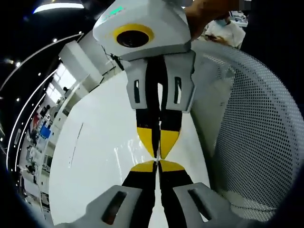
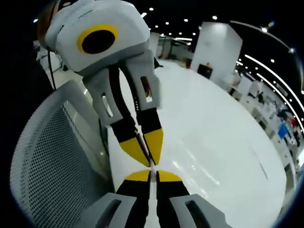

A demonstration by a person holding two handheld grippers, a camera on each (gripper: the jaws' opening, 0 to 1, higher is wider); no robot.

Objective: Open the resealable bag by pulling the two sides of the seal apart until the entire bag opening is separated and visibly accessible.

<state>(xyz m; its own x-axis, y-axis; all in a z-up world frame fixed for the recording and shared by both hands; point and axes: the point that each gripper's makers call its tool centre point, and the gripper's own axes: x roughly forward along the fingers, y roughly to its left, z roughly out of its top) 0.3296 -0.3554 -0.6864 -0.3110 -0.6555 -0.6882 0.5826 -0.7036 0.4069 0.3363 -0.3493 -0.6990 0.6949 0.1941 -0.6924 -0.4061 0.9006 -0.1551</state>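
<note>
Tip to tip, both grippers pinch the clear resealable bag [image 1: 137, 154] above the white worktop [image 1: 95, 142].

Left gripper [image 1: 157, 164] and right gripper [image 2: 151, 173] each have their fingers closed, apparently on the seal's thin film between the yellow tips, though the grip is hard to see. Pull the two sides straight apart, evenly, keeping both pinches firm so the film does not slip. A white mesh basket [image 1: 256, 123] stands beside them.

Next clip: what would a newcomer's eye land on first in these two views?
The two grippers meeting tip to tip at centre frame: in the left gripper view the left gripper rises from below against the right gripper coming down from above, both shut on a thin clear bag over the white table. A white perforated mesh chair back curves alongside.
</note>
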